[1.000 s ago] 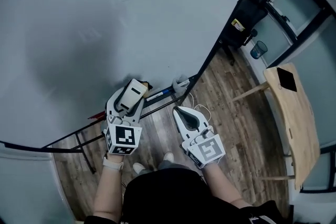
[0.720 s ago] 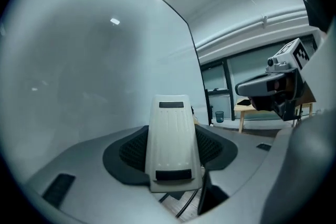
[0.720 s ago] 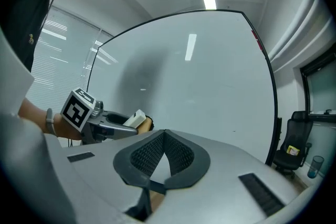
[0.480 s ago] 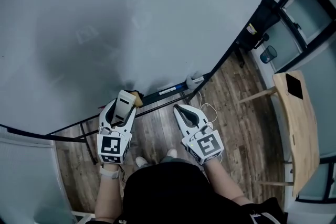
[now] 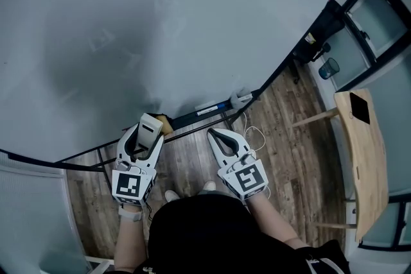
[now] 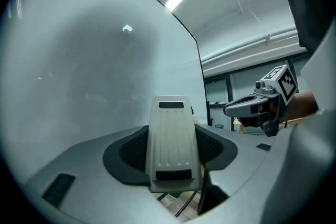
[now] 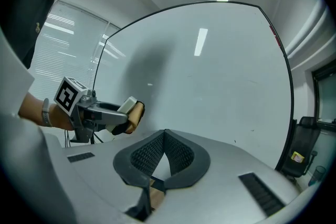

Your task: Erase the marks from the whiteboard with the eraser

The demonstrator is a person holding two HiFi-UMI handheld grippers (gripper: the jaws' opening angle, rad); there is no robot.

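A large whiteboard (image 5: pixel 160 22) fills the upper left of the head view, with only faint smudges on it. My left gripper (image 5: pixel 149 131) is shut on the cream-backed eraser (image 5: pixel 149 128), held low near the board's bottom rail. In the left gripper view the eraser (image 6: pixel 170 139) lies lengthwise between the jaws. In the right gripper view the eraser (image 7: pixel 131 111) shows its tan felt pad facing the board. My right gripper (image 5: pixel 217 136) is shut and holds nothing, level with the left and to its right. Its closed tips (image 7: pixel 164 134) point at the whiteboard (image 7: pixel 210 76).
A marker (image 5: pixel 209 110) lies on the board's black bottom rail (image 5: pixel 192 120). A wooden table (image 5: pixel 363 157) with a dark phone-like thing (image 5: pixel 359 108) on it stands at the right, over wood flooring. A black frame and a blue cup (image 5: pixel 330 67) are beyond the board's right edge.
Both grippers have drifted down and slightly left with the eraser still held. The head view has shifted, so the whiteboard takes up more of the picture.
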